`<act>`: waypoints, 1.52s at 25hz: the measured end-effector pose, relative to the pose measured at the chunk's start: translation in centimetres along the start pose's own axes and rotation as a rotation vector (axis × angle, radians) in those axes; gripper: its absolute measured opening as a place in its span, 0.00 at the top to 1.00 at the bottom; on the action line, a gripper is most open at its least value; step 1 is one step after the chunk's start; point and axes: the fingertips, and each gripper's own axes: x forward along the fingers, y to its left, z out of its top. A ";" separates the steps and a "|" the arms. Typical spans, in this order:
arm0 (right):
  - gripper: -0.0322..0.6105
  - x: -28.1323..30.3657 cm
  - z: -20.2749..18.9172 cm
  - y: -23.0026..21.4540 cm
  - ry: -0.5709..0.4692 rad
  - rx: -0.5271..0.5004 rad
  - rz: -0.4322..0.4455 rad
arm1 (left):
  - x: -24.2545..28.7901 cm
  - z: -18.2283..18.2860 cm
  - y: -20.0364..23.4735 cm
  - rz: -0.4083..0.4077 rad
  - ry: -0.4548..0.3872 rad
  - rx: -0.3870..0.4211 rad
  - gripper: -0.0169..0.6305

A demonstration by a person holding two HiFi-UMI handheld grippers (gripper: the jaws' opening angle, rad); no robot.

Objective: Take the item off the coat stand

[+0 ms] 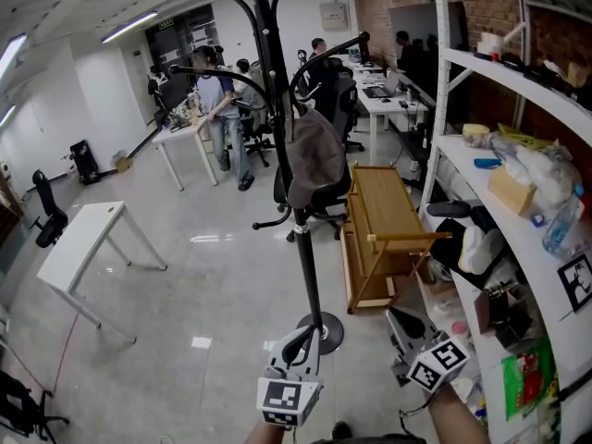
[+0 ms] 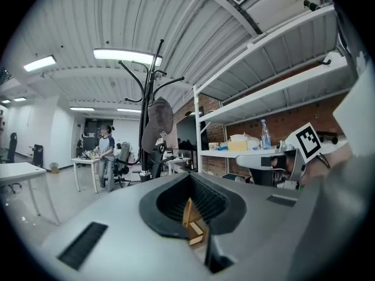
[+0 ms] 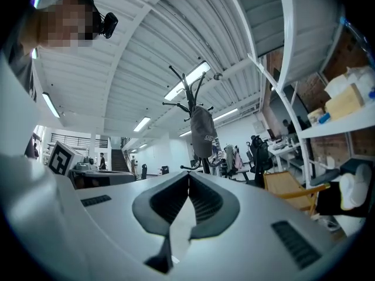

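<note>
A black coat stand (image 1: 301, 239) rises from a round base on the floor just ahead of me. A grey cap (image 1: 314, 155) hangs from one of its hooks, about halfway up the pole. In the left gripper view the cap (image 2: 157, 119) shows ahead and above, and in the right gripper view the cap (image 3: 203, 132) also hangs above the jaws. My left gripper (image 1: 307, 331) is low, by the stand's base, shut and empty. To its right my right gripper (image 1: 395, 317) is also shut with nothing in it. Both are well below the cap.
A wooden cart (image 1: 384, 220) stands right of the stand, with white shelving (image 1: 518, 183) full of items along the right wall. A black office chair (image 1: 326, 197) sits behind the pole. A white table (image 1: 79, 243) is at the left; people stand at desks far back.
</note>
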 end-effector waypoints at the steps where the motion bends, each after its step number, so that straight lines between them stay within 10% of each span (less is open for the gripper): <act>1: 0.94 0.4 0.2 0.2 -0.006 -0.002 0.001 | 0.2 0.0 0.4 -0.001 -0.002 -0.009 0.96; 38: 0.94 16.6 8.7 -8.7 -0.127 -0.008 0.103 | 13.2 7.5 10.0 0.112 -0.125 -0.010 0.96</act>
